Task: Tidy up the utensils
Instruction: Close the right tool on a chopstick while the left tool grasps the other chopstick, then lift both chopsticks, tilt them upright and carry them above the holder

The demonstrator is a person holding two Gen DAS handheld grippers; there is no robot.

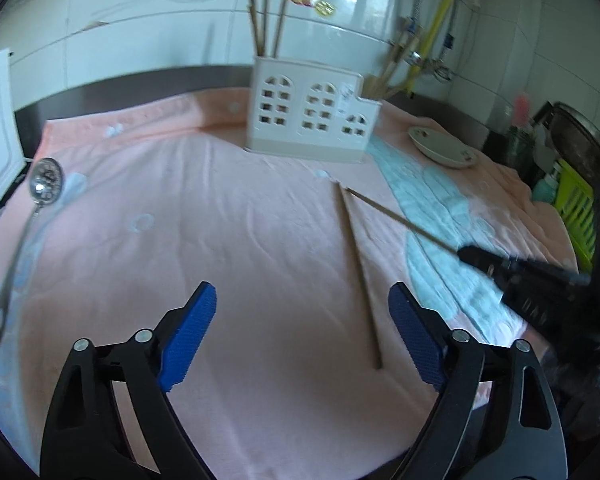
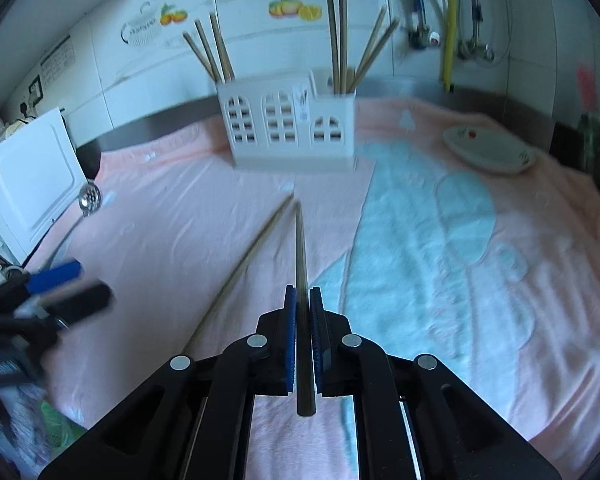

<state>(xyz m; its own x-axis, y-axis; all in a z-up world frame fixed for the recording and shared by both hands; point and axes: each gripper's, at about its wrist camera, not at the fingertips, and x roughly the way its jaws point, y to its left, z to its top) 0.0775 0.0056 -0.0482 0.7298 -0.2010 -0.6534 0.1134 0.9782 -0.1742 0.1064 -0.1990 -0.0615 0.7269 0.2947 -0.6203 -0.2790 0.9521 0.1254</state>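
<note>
Right gripper [image 2: 305, 308] clamps one thin brown wooden chopstick [image 2: 300, 248], aimed at the white house-shaped plastic holder [image 2: 288, 128] ahead, already part-filled. Left gripper [image 1: 302, 332] gapes wide, empty; second chopstick [image 1: 360, 276] and steel spoon [image 1: 40, 188] remain.

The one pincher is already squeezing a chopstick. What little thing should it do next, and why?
Probably lift it toward the white holder. The right gripper is shut on one chopstick, which points at the holder, where other chopsticks already stand. A second chopstick lies loose on the pink towel near the open left gripper, so that one looks like the left's job.
</note>
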